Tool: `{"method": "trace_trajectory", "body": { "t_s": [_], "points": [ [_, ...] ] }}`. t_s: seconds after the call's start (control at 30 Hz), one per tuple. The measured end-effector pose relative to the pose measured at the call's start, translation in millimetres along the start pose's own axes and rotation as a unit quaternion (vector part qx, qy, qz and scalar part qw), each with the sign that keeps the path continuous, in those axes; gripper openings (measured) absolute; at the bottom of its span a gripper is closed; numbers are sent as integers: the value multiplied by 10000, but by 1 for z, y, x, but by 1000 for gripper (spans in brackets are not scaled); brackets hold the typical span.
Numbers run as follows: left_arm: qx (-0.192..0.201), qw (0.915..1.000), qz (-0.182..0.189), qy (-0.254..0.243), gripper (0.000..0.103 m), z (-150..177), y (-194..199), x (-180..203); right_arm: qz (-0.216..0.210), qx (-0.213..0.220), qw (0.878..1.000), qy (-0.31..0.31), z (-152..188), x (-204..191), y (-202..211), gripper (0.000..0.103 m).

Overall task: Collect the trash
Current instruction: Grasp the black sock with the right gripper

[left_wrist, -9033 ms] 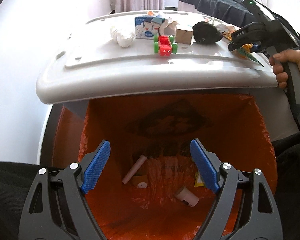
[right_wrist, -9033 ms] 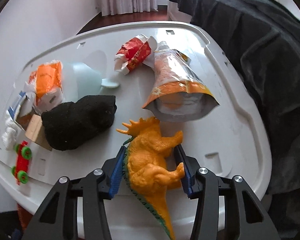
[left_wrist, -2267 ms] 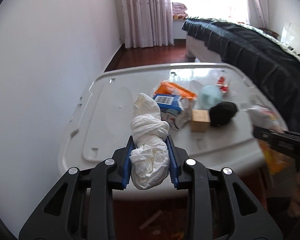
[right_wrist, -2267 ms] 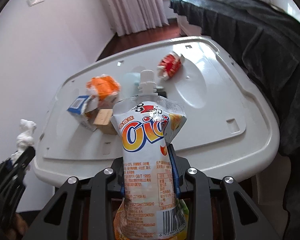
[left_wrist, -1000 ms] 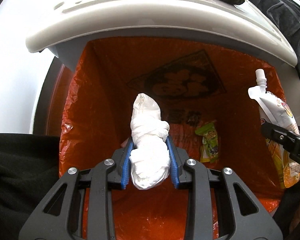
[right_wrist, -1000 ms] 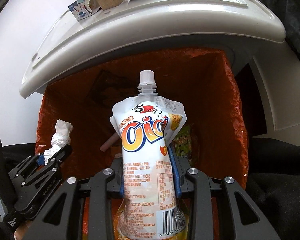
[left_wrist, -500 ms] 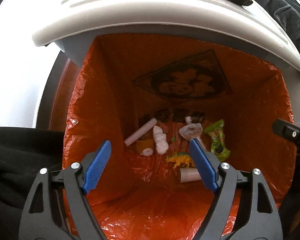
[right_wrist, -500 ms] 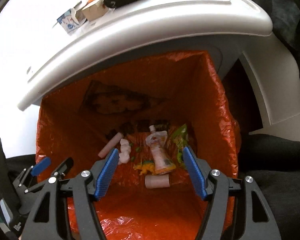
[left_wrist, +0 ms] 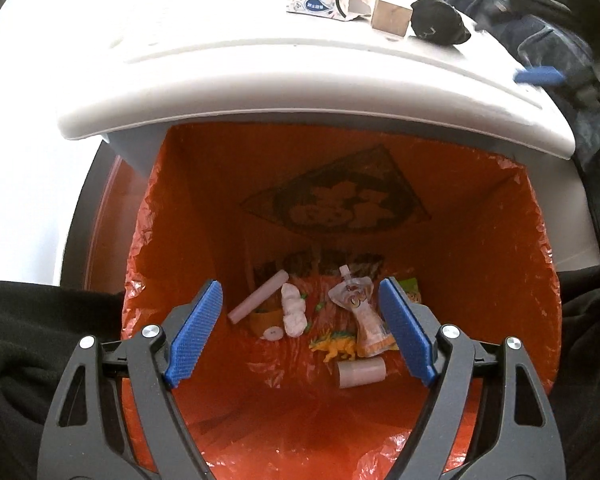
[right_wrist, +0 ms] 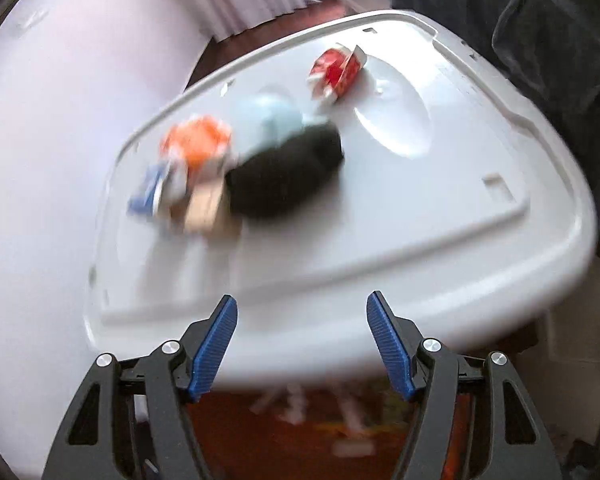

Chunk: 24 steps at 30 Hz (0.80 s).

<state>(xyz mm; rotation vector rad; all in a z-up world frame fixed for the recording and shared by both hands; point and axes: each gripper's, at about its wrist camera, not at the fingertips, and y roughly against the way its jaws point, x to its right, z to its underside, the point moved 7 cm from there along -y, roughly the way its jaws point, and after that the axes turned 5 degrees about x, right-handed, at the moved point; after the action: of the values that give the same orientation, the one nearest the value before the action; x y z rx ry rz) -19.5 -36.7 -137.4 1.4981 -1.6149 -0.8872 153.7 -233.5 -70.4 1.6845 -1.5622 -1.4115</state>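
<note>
My left claw [left_wrist: 300,332] hangs over the orange-lined trash bin [left_wrist: 480,240] w/ blue pads spread wide, nothing between them. Down in the bin: white crumpled tissue wad [left_wrist: 293,310] at centre, pale pink tube [left_wrist: 258,296] at its 10 o'clock, spouted juice pouch [left_wrist: 360,312] at its 3, small orange toy dinosaur [left_wrist: 336,346] at 5, short cardboard roll [left_wrist: 360,372] below that.

My right claw [right_wrist: 302,346] is also spread, empty, above the white plastic lid [right_wrist: 420,208]; view is blurred. On the lid: black fabric lump [right_wrist: 284,176] mid, red crumpled wrapper [right_wrist: 336,72] at its 1 o'clock, pale blue cup [right_wrist: 272,120] at 11, orange packet [right_wrist: 196,140] at 10, small wooden block [right_wrist: 204,208] and blue-white carton [right_wrist: 152,184] at 9.
</note>
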Motion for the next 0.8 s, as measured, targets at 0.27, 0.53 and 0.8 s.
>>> {"method": "trace_trajectory", "body": {
  "t_s": [0.27, 0.53, 0.8],
  "points": [
    [54, 9998, 119, 142, 79, -5, 2, 0, 120, 110, 9924, -1222, -55, -4, -42, 71],
    [59, 9996, 155, 242, 79, -6, 3, -2, 625, 147, 9846, -1624, -73, -20, -81, 74],
    [74, 9995, 204, 233, 79, -7, 4, -2, 1137, 424, 9844, -1270, -89, -25, -95, 72]
  ]
}}
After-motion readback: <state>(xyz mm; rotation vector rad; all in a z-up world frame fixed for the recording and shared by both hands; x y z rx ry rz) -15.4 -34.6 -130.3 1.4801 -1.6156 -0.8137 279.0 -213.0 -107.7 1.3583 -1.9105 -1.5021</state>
